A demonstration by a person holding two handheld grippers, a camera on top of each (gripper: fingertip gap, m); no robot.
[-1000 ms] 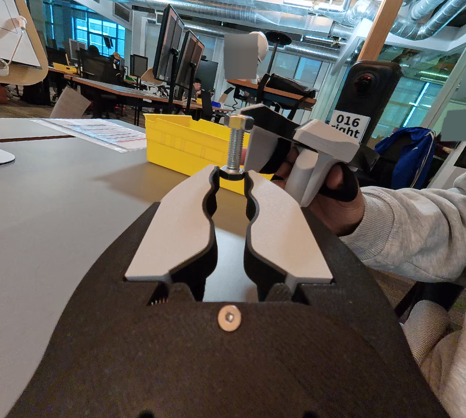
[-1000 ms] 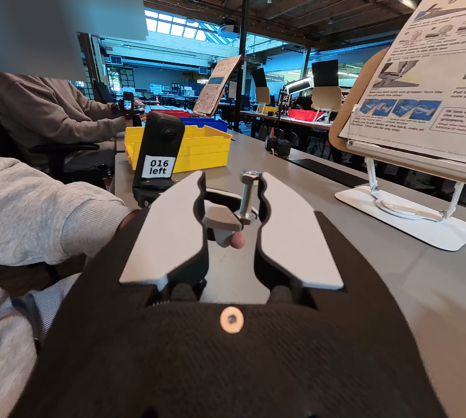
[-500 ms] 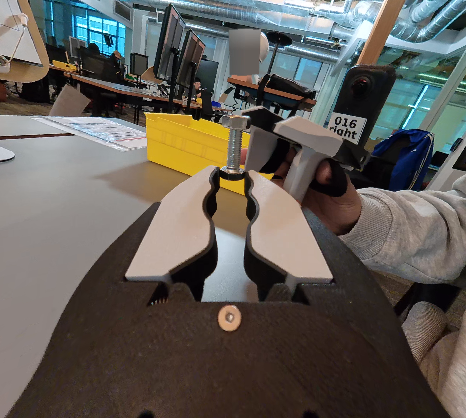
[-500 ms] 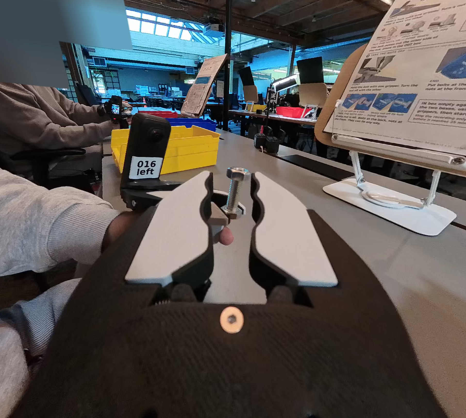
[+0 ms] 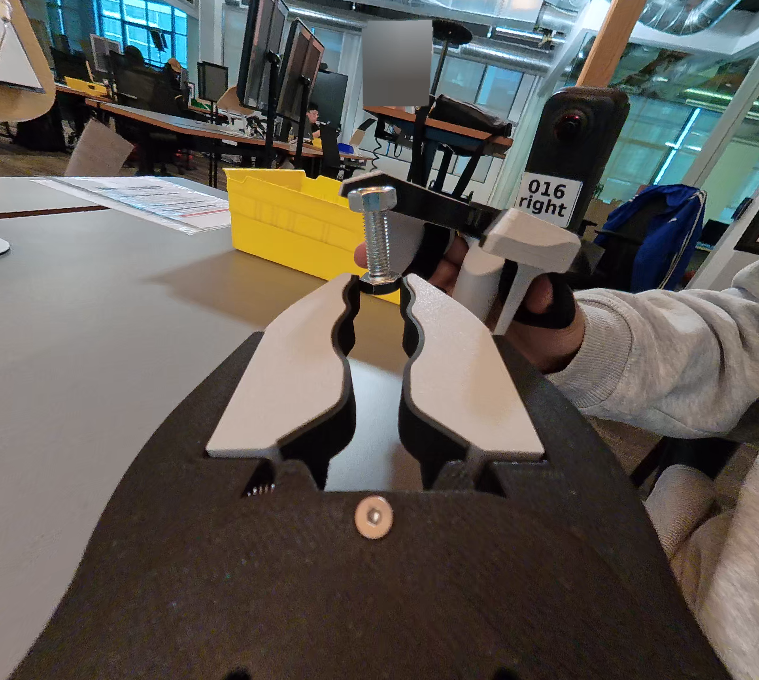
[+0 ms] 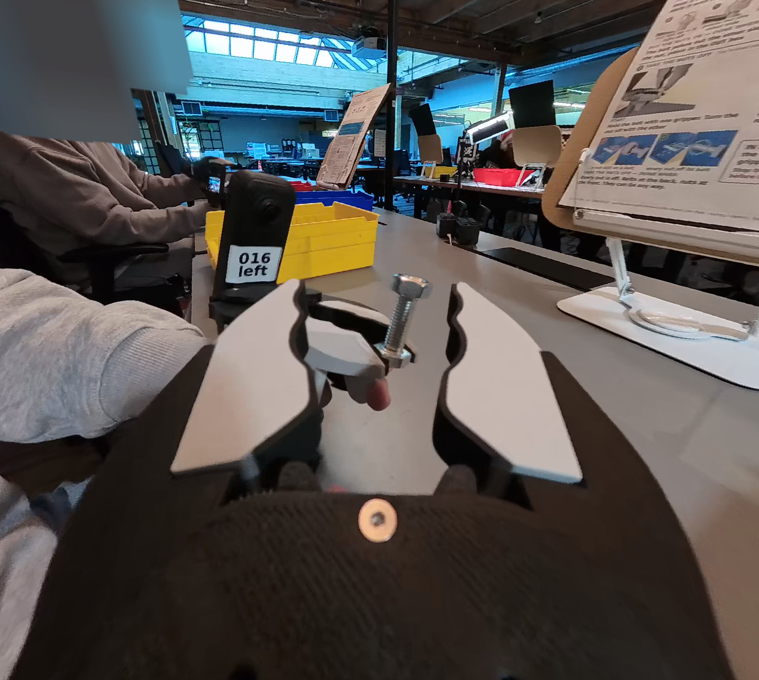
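Note:
My left gripper is shut on the nut at the lower end of a silver hex bolt and holds it upright above the grey table. My right gripper is open wide. Its two fingers stand either side of the bolt without touching it. In the right wrist view the bolt leans slightly, and the nut sits at the tip of the left gripper's fingers. In the left wrist view a hand holds the right gripper, whose fingers reach past the bolt head.
A yellow bin stands on the table behind the bolt; it also shows in the right wrist view. A tilted instruction sheet on a white stand is at the right. A laminated sheet lies at the far left. A person sits behind the bin. Only a small space, under 4 cm, lies between the two pairs of fingers.
The right gripper narrowed around the bolt half a second ago and has now opened wide. The left gripper still holds the nut and bolt in about the same place.

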